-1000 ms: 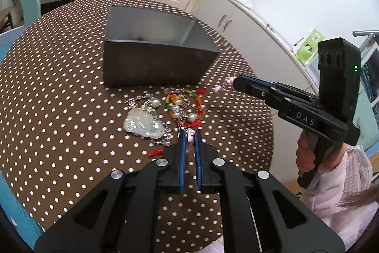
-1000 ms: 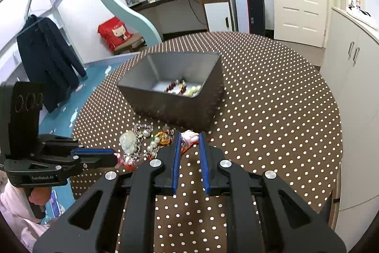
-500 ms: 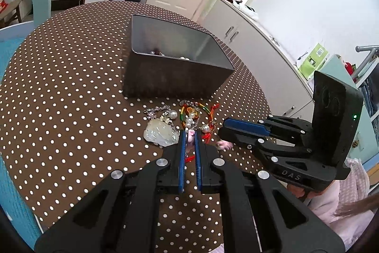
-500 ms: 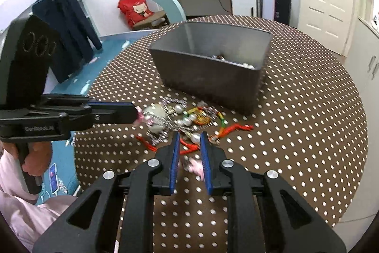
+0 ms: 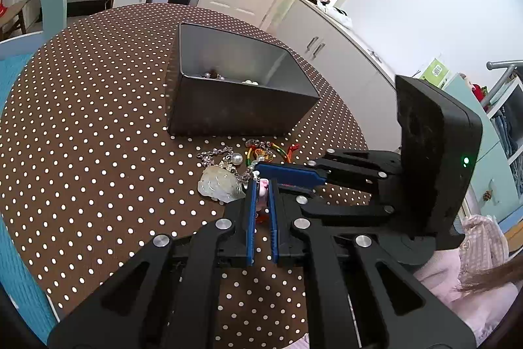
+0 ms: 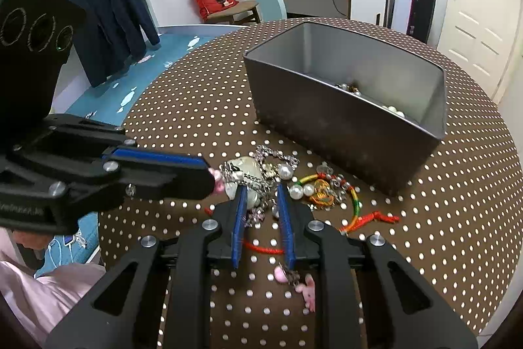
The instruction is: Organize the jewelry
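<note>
Right wrist view: the grey box (image 6: pixel 343 107) sits mid-tabletop with pearls (image 6: pixel 392 110) inside. The jewelry pile (image 6: pixel 284 179) lies just before it. The left gripper (image 5: pixel 261 192) pinches a pink bead (image 5: pixel 262 190), it seems. The right gripper (image 6: pixel 261 195) is closing around a silver chain (image 6: pixel 258 182).

The tin box (image 6: pixel 343 116) stands just behind the jewelry pile (image 6: pixel 287 182), blocking the far side. The two grippers crowd the pile from near and side. The bench (image 5: pixel 81 136) lies bare to the left.
</note>
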A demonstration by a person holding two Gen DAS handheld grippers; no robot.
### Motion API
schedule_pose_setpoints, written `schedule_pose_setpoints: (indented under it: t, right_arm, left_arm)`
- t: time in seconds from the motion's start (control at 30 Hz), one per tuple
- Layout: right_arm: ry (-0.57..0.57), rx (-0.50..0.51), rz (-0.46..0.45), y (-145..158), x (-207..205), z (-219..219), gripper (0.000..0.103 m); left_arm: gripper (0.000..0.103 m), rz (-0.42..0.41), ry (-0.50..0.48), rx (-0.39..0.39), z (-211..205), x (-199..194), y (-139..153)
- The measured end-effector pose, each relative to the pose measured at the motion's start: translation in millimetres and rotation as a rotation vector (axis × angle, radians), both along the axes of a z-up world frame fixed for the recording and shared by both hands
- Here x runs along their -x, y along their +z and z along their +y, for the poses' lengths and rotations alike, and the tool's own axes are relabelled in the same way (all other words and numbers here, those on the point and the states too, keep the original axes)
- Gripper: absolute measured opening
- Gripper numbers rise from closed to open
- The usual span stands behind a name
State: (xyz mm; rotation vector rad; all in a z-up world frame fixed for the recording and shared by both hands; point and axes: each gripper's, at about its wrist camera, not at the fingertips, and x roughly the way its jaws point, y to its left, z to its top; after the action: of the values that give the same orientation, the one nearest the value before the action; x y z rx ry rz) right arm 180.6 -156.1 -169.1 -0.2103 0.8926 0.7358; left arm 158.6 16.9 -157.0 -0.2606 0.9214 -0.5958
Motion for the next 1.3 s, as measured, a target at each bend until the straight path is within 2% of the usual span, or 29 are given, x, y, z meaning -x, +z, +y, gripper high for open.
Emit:
schedule_pose_setpoints:
  t: [0.1, 0.33, 0.53, 0.6, 0.63, 0.67, 0.77, 0.93, 1.03, 1.17, 1.23, 1.3]
  right_arm:
    - [-0.002, -0.018, 0.006, 3, -2, 0, 0.005]
    - [-0.035, -0.030, -0.035, 20, 0, -11, 0.004]
    - [-0.100, -0.021, -0.078, 33, -7, -29, 0.005]
    - [-0.137, 0.002, -0.089, 32, -8, -38, 0.018]
    - [-0.170, 0.014, -0.095, 32, -9, -43, 0.042]
    - [-0.193, 0.012, -0.102, 31, -9, -49, 0.052]
    - [-0.195, -0.009, -0.092, 31, -3, -60, 0.052]
    - [-0.153, 0.029, -0.060, 17, 17, -56, 0.052]
    - [-0.119, 0.065, -0.027, 2, 26, -46, 0.047]
    - [-0.085, 0.100, -0.024, -10, 30, -37, 0.017]
    - [-0.104, 0.095, -0.018, -11, 27, -39, 0.010]
    - [-0.119, 0.083, -0.008, -11, 26, -42, 0.010]
  left_arm:
    - [0.007, 0.008, 0.008, -0.015, 1, -1, -4]
    - [0.006, 0.038, 0.014, -0.014, 3, -1, -19]
    - [0.007, 0.025, 0.003, -0.011, -1, 2, -18]
    - [0.007, 0.016, 0.009, -0.011, 0, 2, -15]
    - [0.007, 0.011, 0.013, -0.010, 1, 2, -14]
    - [0.007, 0.007, 0.018, -0.009, 2, 1, -13]
    - [0.006, 0.003, 0.030, -0.008, 5, -1, -10]
    - [0.007, -0.004, 0.034, -0.013, 6, -1, -10]
    - [0.007, -0.002, 0.032, -0.012, 6, 1, -11]
    - [0.007, -0.007, 0.025, -0.023, 2, 7, -12]
    - [0.007, -0.008, 0.019, -0.024, 1, 11, -14]
    - [0.007, -0.008, 0.018, -0.025, 1, 12, -14]
